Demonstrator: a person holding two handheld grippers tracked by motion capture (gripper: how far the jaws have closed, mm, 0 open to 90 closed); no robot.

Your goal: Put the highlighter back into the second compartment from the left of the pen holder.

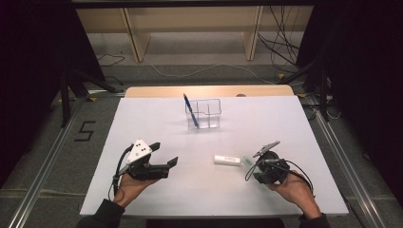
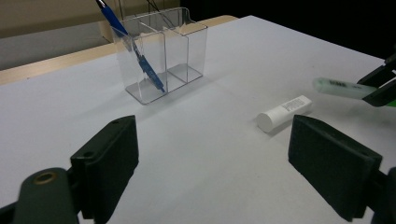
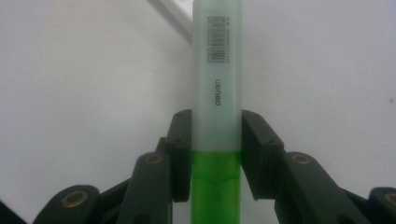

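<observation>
My right tool is clamped on a green highlighter, jaws pressing its barrel from both sides just where the frosted cap meets the green body. It hangs a little above the desk, cap pointing away from me. I judge the step to be carrying it to the clear plastic pen holder at the far middle of the desk. To do that well I should keep the grip firm, tip the highlighter upright before I reach the rim, and pick an empty compartment, since a blue pen leans in the left one.

My left tool sits idle with jaws wide apart, holding nothing.

The right gripper view gives me the barcode and brand print on the cap. The left gripper view shows the white tube lying just beside the highlighter's tip, and the holder's dividers. The high view shows how far apart everything lies.
</observation>
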